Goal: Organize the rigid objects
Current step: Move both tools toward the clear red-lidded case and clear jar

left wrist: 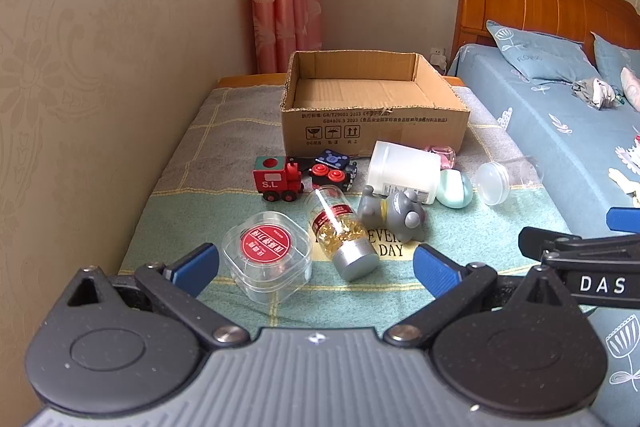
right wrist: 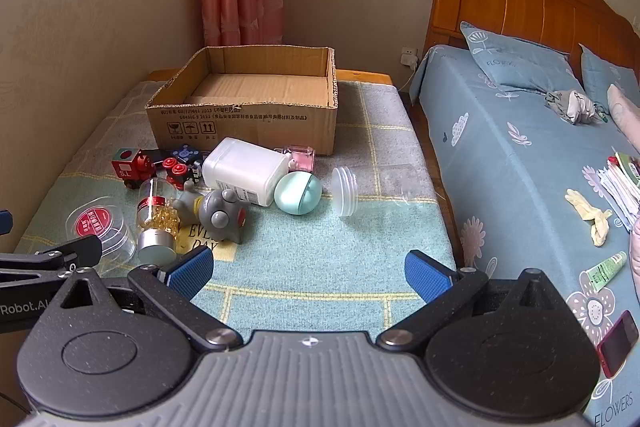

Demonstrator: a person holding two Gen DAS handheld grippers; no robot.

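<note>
I hold both grippers low over the blanket-covered table, short of the scattered objects. My left gripper has its blue pads spread wide and grips nothing; my right gripper is likewise spread apart and empty, with bare blanket between its pads.

Taking the cardboard box as the landmark, everything to be sorted lies on the blanket in front of it — nothing shows inside. Nearest me, farthest from the box, sit a clear square container with a red round label and, just beside it, a clear bottle of gold capsules with a silver cap, lying on its side. A grey figurine lies toppled just beyond the bottle, touching a white plastic jar that lies on its side. Beside the jar rests a mint-green rounded case, and well to its right a clear jar with a ribbed lid, also tipped over.

Closer to the box front stand a red toy train engine and, next to it, a dark toy with red wheels. A small pink bottle lies against the box's front wall.

Beyond the table's right edge — a bed with blue sheets.
</note>
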